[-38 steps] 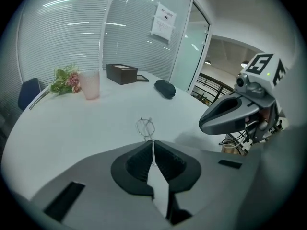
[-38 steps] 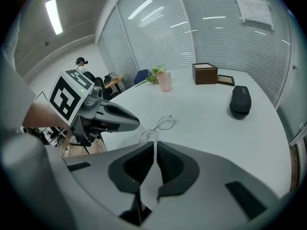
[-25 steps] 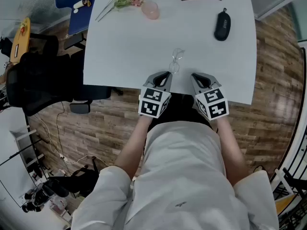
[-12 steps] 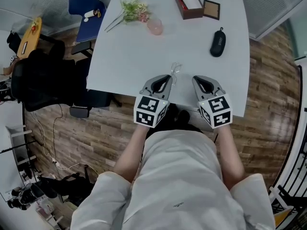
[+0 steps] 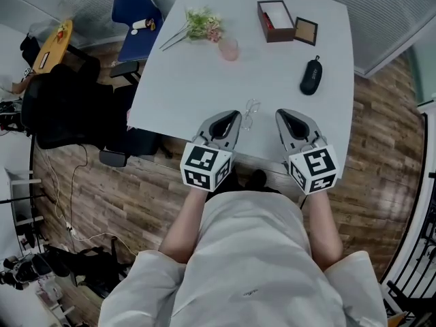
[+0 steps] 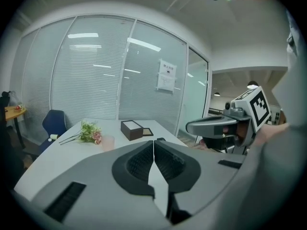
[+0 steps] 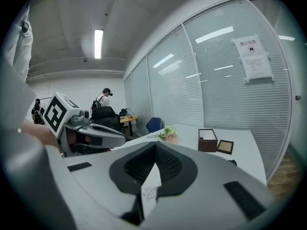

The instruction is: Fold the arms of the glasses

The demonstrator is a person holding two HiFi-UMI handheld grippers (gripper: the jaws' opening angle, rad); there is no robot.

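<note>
Your left gripper (image 5: 234, 114) and right gripper (image 5: 281, 114) hang side by side above the near edge of the table (image 5: 184, 73), both pointing away from you and tipped only a little downward. In the left gripper view the two ribbed pads meet at their tips with nothing between them, so that gripper is closed and empty. The right gripper view shows the same: its jaws are pressed together tip to tip and hold nothing. The glasses (image 5: 251, 114) lie on the table between your two grippers, close to the near edge and touched by neither one. In the right gripper view you can see their clear lenses through the gap beneath the closed jaws, down on the tabletop. They are too small in every view for you to tell whether the arms are folded. Farther out, to your right, a black case (image 5: 310, 75) lies on the table well apart from the glasses. At the far end stands an open brown box (image 5: 276, 20) with its lid (image 5: 306, 30) just beside it. To your left at that end are a pink cup (image 5: 229, 48) and a bunch of flowers (image 5: 201, 24), with a blue chair (image 5: 136, 12) beyond the table's corner.
</note>
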